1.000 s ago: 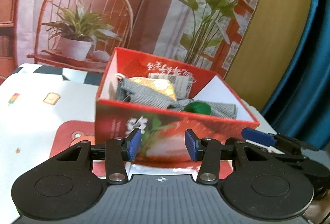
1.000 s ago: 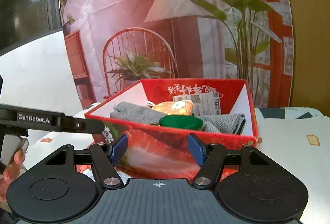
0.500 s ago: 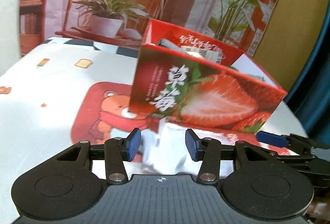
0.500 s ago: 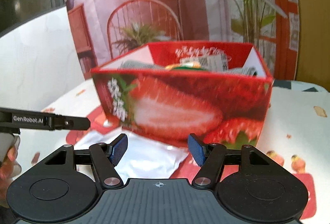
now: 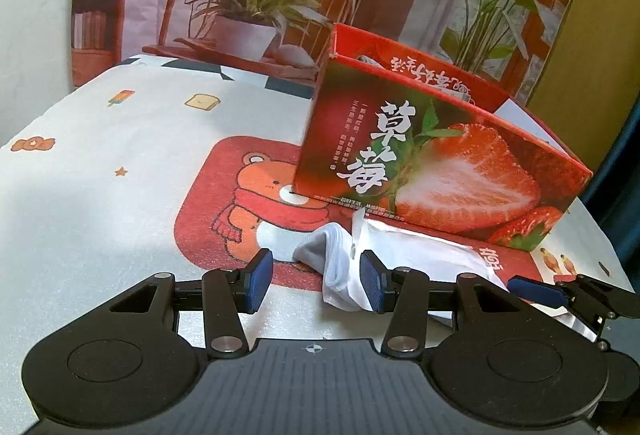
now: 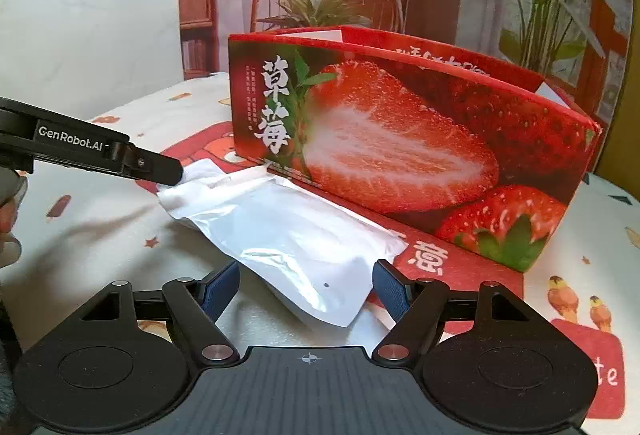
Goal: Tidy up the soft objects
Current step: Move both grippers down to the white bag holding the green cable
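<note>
A white-and-grey sock [image 5: 320,261] lies on the tablecloth in front of the red strawberry box [image 5: 440,171], partly tucked into a white plastic pouch [image 5: 424,255]. My left gripper [image 5: 316,283] is low over the sock and open: the right pad is close to the sock, the left pad stands apart. In the right wrist view, the pouch [image 6: 288,231] lies flat before the box [image 6: 400,139]. My right gripper [image 6: 306,289] is open with its jaws opening, the pouch's near corner between the pads, untouched. The left gripper's finger [image 6: 152,165] reaches the sock end [image 6: 200,171].
The table carries a white cloth with a red bear mat [image 5: 248,203] under the box. A printed backdrop with a chair and plants stands behind. A person's hand [image 6: 8,211] shows at the left edge. The right gripper's finger [image 5: 536,291] sits beside the pouch.
Both grippers have come down from box-top height to the table in front of the box. The box's inside went out of sight; the sock and pouch came into view. The right jaws widened.
</note>
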Available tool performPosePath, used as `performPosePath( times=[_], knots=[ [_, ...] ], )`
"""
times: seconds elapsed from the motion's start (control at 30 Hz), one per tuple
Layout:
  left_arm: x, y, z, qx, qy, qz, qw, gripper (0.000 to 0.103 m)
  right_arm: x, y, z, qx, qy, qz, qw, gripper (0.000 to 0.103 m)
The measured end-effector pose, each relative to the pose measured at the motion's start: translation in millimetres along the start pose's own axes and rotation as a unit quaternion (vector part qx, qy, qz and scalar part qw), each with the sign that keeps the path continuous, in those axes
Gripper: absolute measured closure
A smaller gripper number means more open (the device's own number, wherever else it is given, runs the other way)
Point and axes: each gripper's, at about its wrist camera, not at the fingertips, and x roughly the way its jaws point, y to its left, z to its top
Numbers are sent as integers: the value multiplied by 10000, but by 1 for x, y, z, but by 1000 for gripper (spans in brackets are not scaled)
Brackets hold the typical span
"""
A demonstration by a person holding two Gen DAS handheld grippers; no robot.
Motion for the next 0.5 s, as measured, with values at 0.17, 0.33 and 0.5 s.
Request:
performPosePath(
  times=[0.17, 0.33, 0.5],
  knots=[
    [-1, 4, 1, -157, -129, -81, 9998, 53, 0, -10, 2, 220, -200, -168, 9994, 37],
    [-6, 6, 4, -233, -324, -26, 9992, 53, 4, -12, 8, 196, -282, -124, 9993, 38],
    [-14, 12, 10, -466, -692, -101, 9965, 53, 7, -16, 21, 201, -521, -86, 9984, 41]
  ],
)
